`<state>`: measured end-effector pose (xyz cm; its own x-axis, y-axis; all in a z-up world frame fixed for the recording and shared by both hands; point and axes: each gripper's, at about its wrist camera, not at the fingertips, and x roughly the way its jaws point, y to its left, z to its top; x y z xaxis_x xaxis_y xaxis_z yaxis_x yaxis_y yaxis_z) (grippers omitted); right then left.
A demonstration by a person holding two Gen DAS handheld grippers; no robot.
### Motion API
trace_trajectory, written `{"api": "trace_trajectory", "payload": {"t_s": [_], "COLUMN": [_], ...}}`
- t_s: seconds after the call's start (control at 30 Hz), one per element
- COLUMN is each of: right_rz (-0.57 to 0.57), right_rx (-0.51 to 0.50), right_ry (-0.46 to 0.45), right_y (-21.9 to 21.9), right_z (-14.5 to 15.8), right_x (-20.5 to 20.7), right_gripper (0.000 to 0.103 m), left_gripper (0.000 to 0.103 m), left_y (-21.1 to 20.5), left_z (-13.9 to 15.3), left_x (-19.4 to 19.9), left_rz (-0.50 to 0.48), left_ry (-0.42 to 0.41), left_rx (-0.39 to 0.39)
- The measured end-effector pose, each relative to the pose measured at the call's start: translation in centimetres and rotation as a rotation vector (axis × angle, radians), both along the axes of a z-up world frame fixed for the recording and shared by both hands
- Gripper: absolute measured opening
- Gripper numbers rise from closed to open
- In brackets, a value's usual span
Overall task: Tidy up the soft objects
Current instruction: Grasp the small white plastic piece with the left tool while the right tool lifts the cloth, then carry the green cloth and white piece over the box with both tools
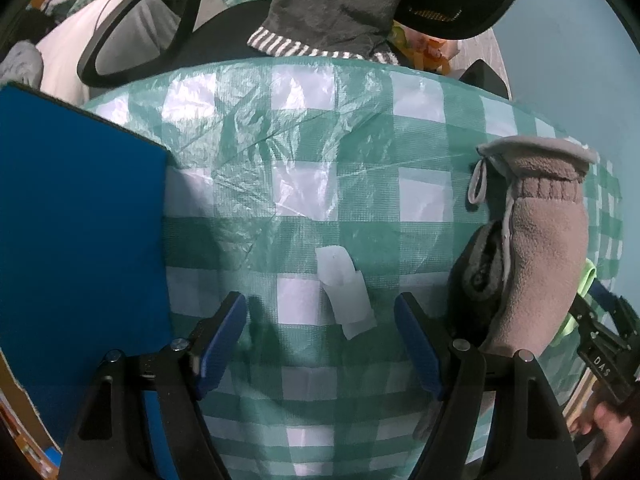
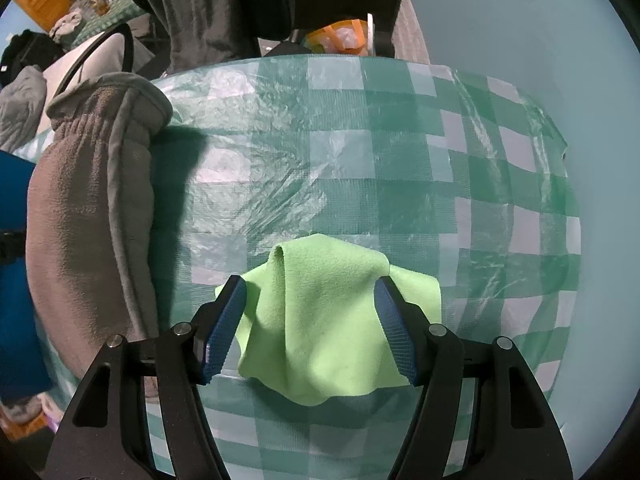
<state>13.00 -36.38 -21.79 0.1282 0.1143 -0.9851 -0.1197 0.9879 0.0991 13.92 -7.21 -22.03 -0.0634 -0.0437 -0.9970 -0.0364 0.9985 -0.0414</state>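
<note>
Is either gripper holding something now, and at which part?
Nothing is held. The right gripper stands open around the green cloth, pads not pressing it. The left gripper is open over bare tablecloth.

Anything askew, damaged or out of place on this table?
A white tape strip on the checked tablecloth is wrinkled and lifting. The green cloth lies bunched, not flat. The grey fleece glove looks fine.

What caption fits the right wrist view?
Right gripper, fingers open, poised over a green cloth on the checkered tablecloth.
</note>
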Motion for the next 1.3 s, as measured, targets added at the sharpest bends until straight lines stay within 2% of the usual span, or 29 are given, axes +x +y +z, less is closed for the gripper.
{"api": "trace_trajectory", "payload": {"t_s": [0.07,0.23,0.33,0.4,0.47,0.57,1.03,1.3], "right_rz": [0.007,0.029,0.029,0.020,0.001,-0.018,-0.032,-0.024], "right_rx": [-0.015,-0.052,-0.063,-0.062,-0.052,-0.012,0.062,0.078], "right_ry": [-0.004,-0.014,-0.014,-0.010,-0.008,0.001,-0.077,-0.121], "right_y": [0.3,0.9,0.8,0.7,0.2,-0.6,-1.7,-1.8], "right_z": [0.0,0.0,0.1,0.3,0.5,0.5,4.0,6.0], "right_x": [-0.3,-0.6,-0.7,-0.7,-0.6,-0.4,-2.2,-3.0], "right_gripper": [0.067,0.062,0.052,0.041,0.021,0.010,0.008,0.008], "left_gripper": [0.056,0.032,0.018,0.016,0.014,0.013,0.012,0.012], "left_y": [-0.2,-0.8,-1.7,-2.0,-2.0,-2.0,-0.7,-0.6], "left_z": [-0.1,0.1,0.4,0.6,0.8,1.2,4.2,6.4], "left_x": [-0.1,-0.4,-0.7,-0.9,-1.0,-1.3,-3.1,-5.0], "left_rz": [-0.014,-0.043,-0.082,-0.094,-0.092,-0.097,-0.086,-0.095], "left_ry": [-0.001,-0.005,-0.018,-0.025,-0.027,-0.035,-0.106,-0.153], "left_rx": [0.010,0.000,0.007,0.009,-0.005,-0.019,-0.086,-0.082]}}
